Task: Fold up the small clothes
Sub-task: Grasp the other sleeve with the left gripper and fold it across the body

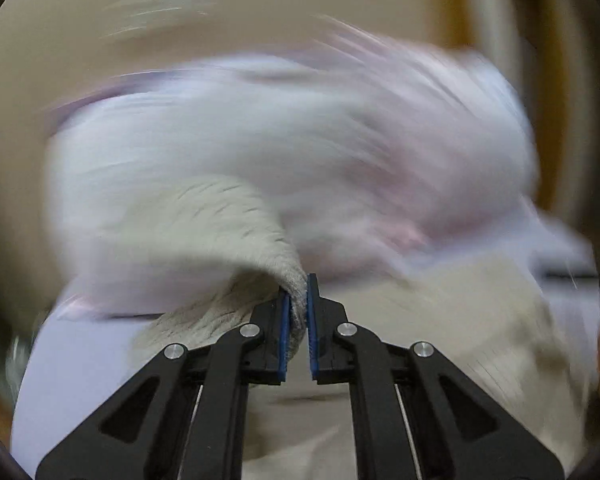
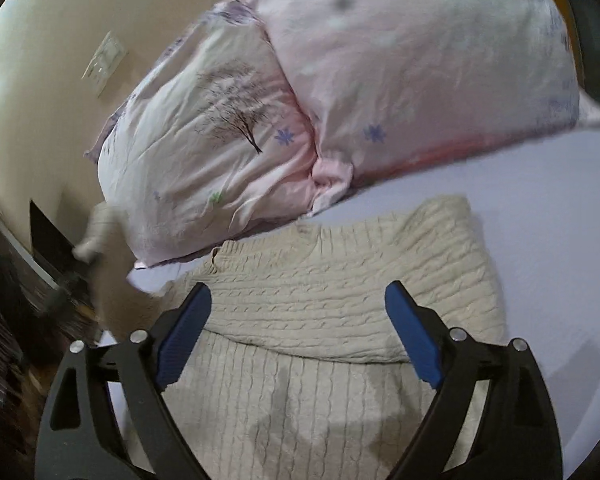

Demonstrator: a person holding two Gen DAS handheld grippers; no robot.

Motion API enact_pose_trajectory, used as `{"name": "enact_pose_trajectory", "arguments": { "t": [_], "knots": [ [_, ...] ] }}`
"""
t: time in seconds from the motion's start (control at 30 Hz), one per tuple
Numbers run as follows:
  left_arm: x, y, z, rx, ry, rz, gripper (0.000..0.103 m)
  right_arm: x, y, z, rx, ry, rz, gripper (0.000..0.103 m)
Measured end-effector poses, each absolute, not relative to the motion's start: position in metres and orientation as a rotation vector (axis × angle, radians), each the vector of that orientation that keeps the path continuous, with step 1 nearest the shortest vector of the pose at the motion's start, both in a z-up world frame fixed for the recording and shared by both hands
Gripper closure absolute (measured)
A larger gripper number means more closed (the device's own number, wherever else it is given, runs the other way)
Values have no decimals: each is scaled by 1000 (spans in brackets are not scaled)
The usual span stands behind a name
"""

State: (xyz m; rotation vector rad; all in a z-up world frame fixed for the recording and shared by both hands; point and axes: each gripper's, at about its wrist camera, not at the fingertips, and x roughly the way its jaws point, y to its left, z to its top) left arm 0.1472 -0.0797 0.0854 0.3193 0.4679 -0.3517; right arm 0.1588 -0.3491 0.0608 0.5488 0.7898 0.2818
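A cream cable-knit sweater (image 2: 300, 320) lies on a pale lilac bed sheet (image 2: 540, 220), with one sleeve folded across its body. My left gripper (image 1: 298, 292) is shut on the other sleeve (image 1: 228, 232) and holds it lifted; that view is heavily motion-blurred. In the right wrist view the lifted sleeve (image 2: 100, 232) shows at the left, blurred. My right gripper (image 2: 300, 300) is open and empty, hovering just above the sweater's middle with its blue pads (image 2: 412, 340) either side of the folded sleeve.
Two pink floral pillows (image 2: 228, 128) (image 2: 420, 48) lie at the head of the bed just beyond the sweater. A beige wall with a switch plate (image 2: 104, 60) is behind. The bed's left edge drops to a dark floor (image 2: 12, 312).
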Motion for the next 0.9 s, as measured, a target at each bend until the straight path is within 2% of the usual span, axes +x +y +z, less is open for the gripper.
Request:
{"name": "enact_pose_trajectory", "arguments": {
  "t": [0.1, 0.17, 0.23, 0.27, 0.3, 0.33, 0.37, 0.43, 0.53, 0.6, 0.63, 0.67, 0.8, 0.87, 0.9],
  "knots": [
    [145, -168, 13, 602, 600, -429, 95, 171, -360, 37, 616, 872, 264, 18],
    [138, -165, 6, 600, 610, -450, 93, 172, -372, 27, 651, 915, 233, 26],
    [122, -143, 21, 522, 548, -466, 89, 170, -383, 21, 690, 921, 231, 33],
    [110, -121, 34, 468, 518, -463, 80, 170, -385, 20, 697, 921, 228, 35],
    [105, -104, 42, 425, 511, -461, 64, 170, -388, 18, 704, 925, 218, 42],
    [100, -84, 48, 380, 511, -449, 57, 172, -388, 16, 714, 933, 220, 50],
    [94, -64, 53, 334, 515, -431, 52, 174, -387, 15, 720, 938, 227, 53],
    [87, -18, 53, 243, 566, -380, 52, 179, -382, 12, 721, 964, 226, 61],
    [68, 45, 44, 94, 650, -288, 52, 180, -378, 5, 728, 997, 187, 61],
    [56, 78, 29, 1, 704, -253, 47, 178, -380, -1, 752, 1003, 172, 62],
    [55, 87, 23, -30, 724, -251, 46, 178, -379, -3, 761, 1003, 163, 66],
    [51, 94, 17, -60, 746, -251, 46, 181, -376, -4, 751, 997, 162, 91],
    [39, 108, -8, -165, 826, -279, 44, 176, -367, 28, 663, 876, 103, 91],
    [34, 108, -16, -183, 843, -296, 43, 170, -364, 42, 593, 857, 14, 79],
    [32, 106, -19, -189, 850, -303, 42, 165, -363, 45, 536, 879, -62, 61]
  ]
}}
